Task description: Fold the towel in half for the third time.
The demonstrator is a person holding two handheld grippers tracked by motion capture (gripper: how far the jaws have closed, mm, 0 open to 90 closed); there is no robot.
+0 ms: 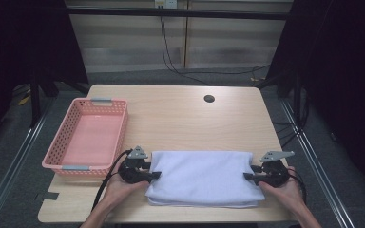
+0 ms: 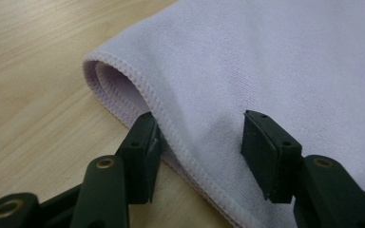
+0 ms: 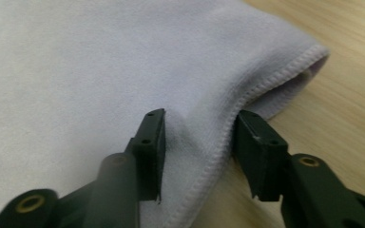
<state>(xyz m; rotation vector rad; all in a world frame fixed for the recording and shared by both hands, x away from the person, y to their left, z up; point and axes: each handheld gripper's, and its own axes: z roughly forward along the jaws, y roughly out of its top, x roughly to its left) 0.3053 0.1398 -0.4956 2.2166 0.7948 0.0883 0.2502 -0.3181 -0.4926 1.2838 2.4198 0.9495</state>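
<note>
High view puts the folded white towel (image 1: 202, 178) flat on the near half of the wooden table (image 1: 180, 114), its long side running left to right, close to the front edge. Its left end meets the left gripper (image 1: 154, 175), its right end the right gripper (image 1: 248, 176), each held in one of the person's hands coming in from below.

Left gripper view shows the towel's (image 2: 266, 61) stitched hem passing between the two black jaws: one jaw sits at the open fold against the table, the other rests above the cloth, with a clear gap, so the pads straddle the edge without pinching it. Right gripper view gives the mirror case: the hem of the towel (image 3: 100, 61) runs up between the jaws, one over the cloth, one at the outer edge beside the bare wood, parted and not pressing.

Left of the towel, near the table's left edge, stands a pink basket (image 1: 119, 124) with grey handles. A round cable hole (image 1: 209, 99) sits toward the far side.
</note>
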